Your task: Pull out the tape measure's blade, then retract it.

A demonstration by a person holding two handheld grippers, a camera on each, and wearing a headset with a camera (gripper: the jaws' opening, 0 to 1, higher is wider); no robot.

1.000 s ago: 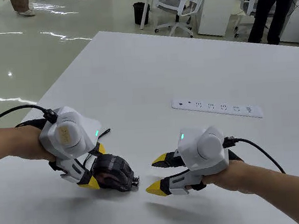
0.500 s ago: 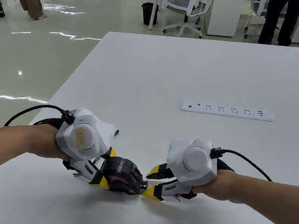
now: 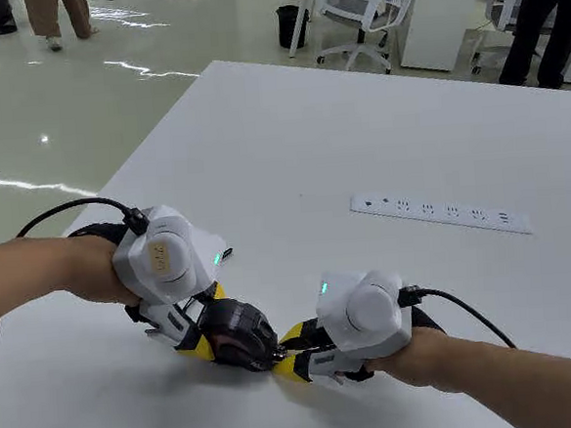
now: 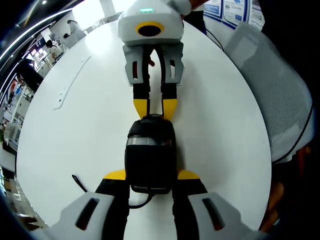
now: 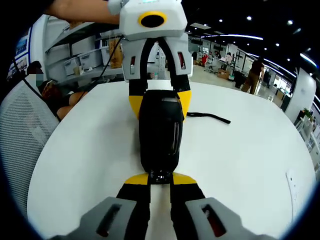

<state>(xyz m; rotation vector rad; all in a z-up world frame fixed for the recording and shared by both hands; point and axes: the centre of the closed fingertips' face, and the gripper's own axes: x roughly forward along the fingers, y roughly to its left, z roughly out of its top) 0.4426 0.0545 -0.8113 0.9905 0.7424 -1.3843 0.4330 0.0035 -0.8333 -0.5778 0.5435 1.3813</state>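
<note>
Head view: a white table carries a black tape measure close to its near edge, toward the left edge. The left gripper approaches from the left and the right gripper from the right, so the two sets of yellow tips meet nose to nose over the case. A white power strip lies well apart from them, toward the table's right side.

Left gripper view: the left gripper has its jaws clamped on the two flat sides of the tape measure, which fills the gap between the yellow tips and rests on the table. The right gripper enters from the top, its tips touching the far end of the case.

Right gripper view: the right gripper has its jaws drawn narrow, pinching the blade hook at the mouth of the tape measure. No blade length shows between hook and case. Beyond the case, the left gripper grips its rear half. A black wrist strap trails on the table just beside the case.
</note>
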